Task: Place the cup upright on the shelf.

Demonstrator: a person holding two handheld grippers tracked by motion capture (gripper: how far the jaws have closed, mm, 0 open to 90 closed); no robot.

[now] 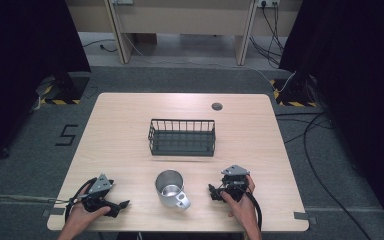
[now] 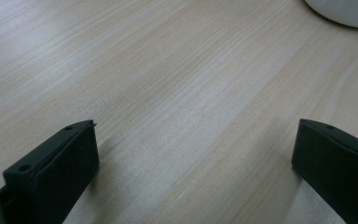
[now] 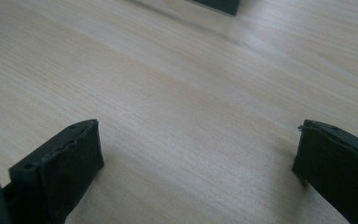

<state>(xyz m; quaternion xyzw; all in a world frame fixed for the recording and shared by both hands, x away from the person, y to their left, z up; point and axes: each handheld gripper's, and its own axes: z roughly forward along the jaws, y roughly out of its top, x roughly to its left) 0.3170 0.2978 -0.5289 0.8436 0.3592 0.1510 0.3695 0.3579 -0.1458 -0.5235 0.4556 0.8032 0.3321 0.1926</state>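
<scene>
With both the left gripper (image 1: 122,204) and the right gripper (image 1: 213,192) resting on the pale wooden table (image 1: 120,130), jaws spread wide and empty, the shiny metal mug (image 1: 170,188) stands untouched between them, near the black wire basket (image 1: 182,136), so grasping the mug seems next.

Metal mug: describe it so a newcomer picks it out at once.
On the light wooden table, look at the near edge, between the left gripper and right gripper. The metal mug stands upright there, in front of the black wire basket: shiny, round, open-topped, handle toward the near right.
</scene>
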